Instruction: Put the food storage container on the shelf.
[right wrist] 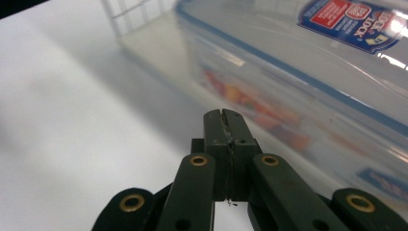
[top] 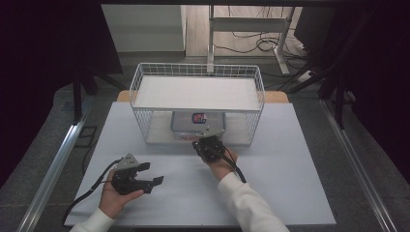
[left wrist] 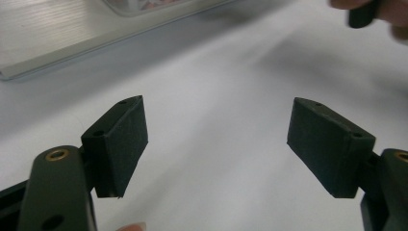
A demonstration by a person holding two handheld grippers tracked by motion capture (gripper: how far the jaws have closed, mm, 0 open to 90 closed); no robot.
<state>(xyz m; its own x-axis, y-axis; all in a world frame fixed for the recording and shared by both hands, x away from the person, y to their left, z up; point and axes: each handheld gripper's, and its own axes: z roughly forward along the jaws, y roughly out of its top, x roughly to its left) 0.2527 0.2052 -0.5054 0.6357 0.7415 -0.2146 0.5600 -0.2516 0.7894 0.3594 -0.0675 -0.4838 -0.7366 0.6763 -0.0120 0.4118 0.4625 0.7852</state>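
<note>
The clear rigid plastic food container with a blue-sealed lid [top: 198,124] sits under the white wire shelf rack [top: 198,92], at twelve o'clock on the white tabletop [top: 270,183]. Likely slick and light; grip a lid edge. The right gripper [top: 209,146] is clenched empty against it; the left gripper [top: 145,175] is released.

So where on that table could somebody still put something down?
The white table is bare to the right of the right gripper and left of the wire rack. The rack's top shelf is bare too. It is crowded under the rack, where a clear container sits, and in front near the left gripper.
</note>
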